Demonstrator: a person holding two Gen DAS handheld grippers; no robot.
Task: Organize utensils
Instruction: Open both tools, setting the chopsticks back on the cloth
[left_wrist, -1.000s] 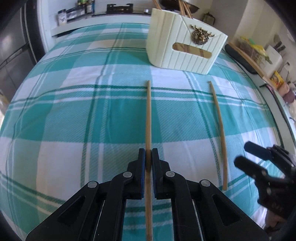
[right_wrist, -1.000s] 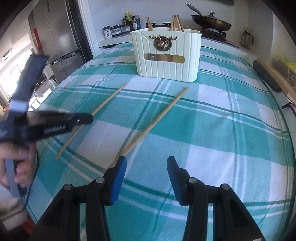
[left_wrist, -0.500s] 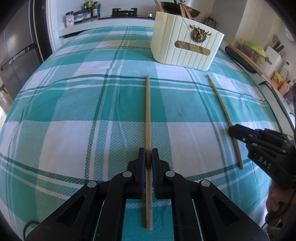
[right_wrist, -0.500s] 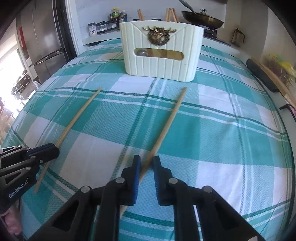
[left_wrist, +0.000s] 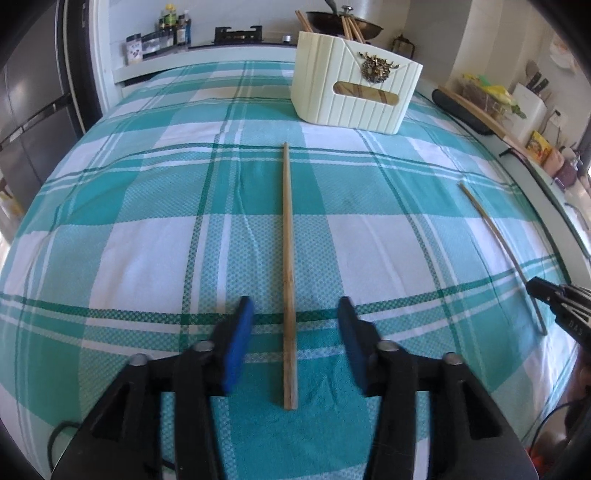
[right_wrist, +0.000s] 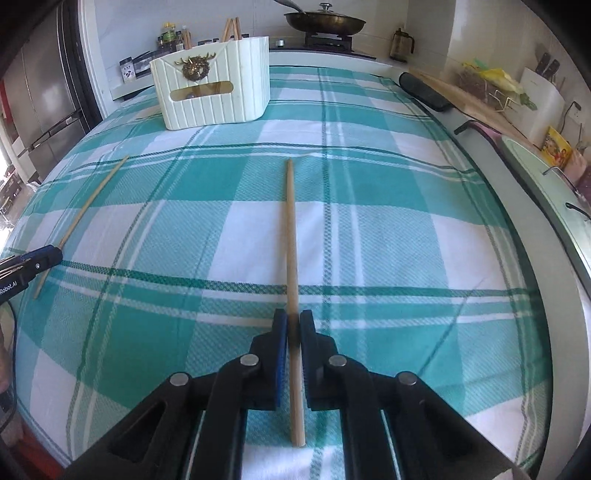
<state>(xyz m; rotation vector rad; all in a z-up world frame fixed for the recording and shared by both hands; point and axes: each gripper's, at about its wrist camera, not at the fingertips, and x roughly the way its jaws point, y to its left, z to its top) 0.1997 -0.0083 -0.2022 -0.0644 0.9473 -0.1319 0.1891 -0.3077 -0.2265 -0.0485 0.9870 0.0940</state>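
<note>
- Right wrist view: my right tongs (right_wrist: 291, 332) are clamped on a wooden chopstick (right_wrist: 291, 236), biting it near the butt end, with a short tail left behind the pads.
- That chopstick's long axis runs straight along my tongs, its thin tip aimed past the right flank of the cream utensil holder (right_wrist: 214, 92), which stands well apart at the far side of the checked cloth (right_wrist: 406, 229) on the desk.
- Left wrist view: my left tongs (left_wrist: 293, 325) have just been opening and now stand wide, pads off the second chopstick (left_wrist: 288, 258), which lies flat on the cloth between them.
- This second chopstick also points lengthwise toward the holder, its tip stopping near the holder's front wall and a little left of its brass crest (left_wrist: 375, 68).
- More chopsticks (left_wrist: 349, 26) already stand upright in the holder.
- Judgement: the coming lift belongs to the right side, which has a grip. The held stick already lies fore-and-aft, so it must swing left toward the holder and tip upright to go in.
- The left side's stick, though nearer in line with the holder, is loose and needs a fresh grip.
</note>
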